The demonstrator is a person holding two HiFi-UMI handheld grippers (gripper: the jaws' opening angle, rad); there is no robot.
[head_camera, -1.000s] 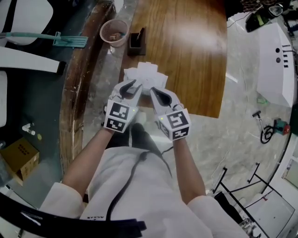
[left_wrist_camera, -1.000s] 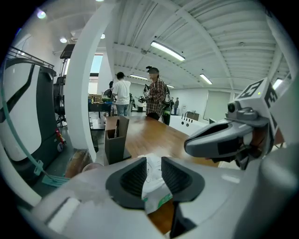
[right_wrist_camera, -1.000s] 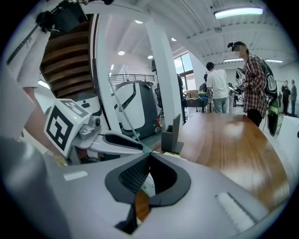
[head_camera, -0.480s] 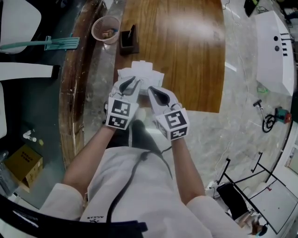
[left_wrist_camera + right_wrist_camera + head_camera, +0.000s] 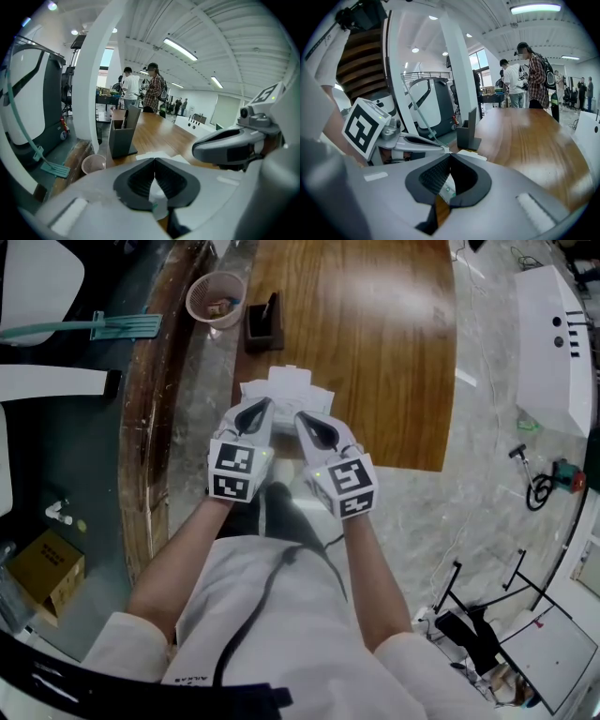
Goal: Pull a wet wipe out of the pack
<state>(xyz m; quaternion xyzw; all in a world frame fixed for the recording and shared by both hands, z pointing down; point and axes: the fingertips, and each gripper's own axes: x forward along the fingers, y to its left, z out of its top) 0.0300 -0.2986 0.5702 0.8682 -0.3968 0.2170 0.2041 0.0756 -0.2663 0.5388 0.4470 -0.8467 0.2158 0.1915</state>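
The white soft-sided wet wipe pack (image 5: 286,390) lies flat on the brown wooden table (image 5: 375,334), directly under and just beyond both sets of fingertips. I judge it light and floppy, so it is likely to lift with the sheet unless pinned. The wipe itself should be thin, damp, limp and easy to tear, and is best pinched at the free corner standing up from the top opening.

The left gripper (image 5: 255,411) has just been closing and its jaws now meet at the tips. Whether a wipe corner is nipped between them I cannot tell. The right gripper (image 5: 312,423), just beside it, is also clenched over the pack.

Well beyond the left gripper stands a small pink round cup (image 5: 215,298) holding unclear scraps. Beside it is a dark square desk holder (image 5: 262,324) with a slim dark item upright in it.
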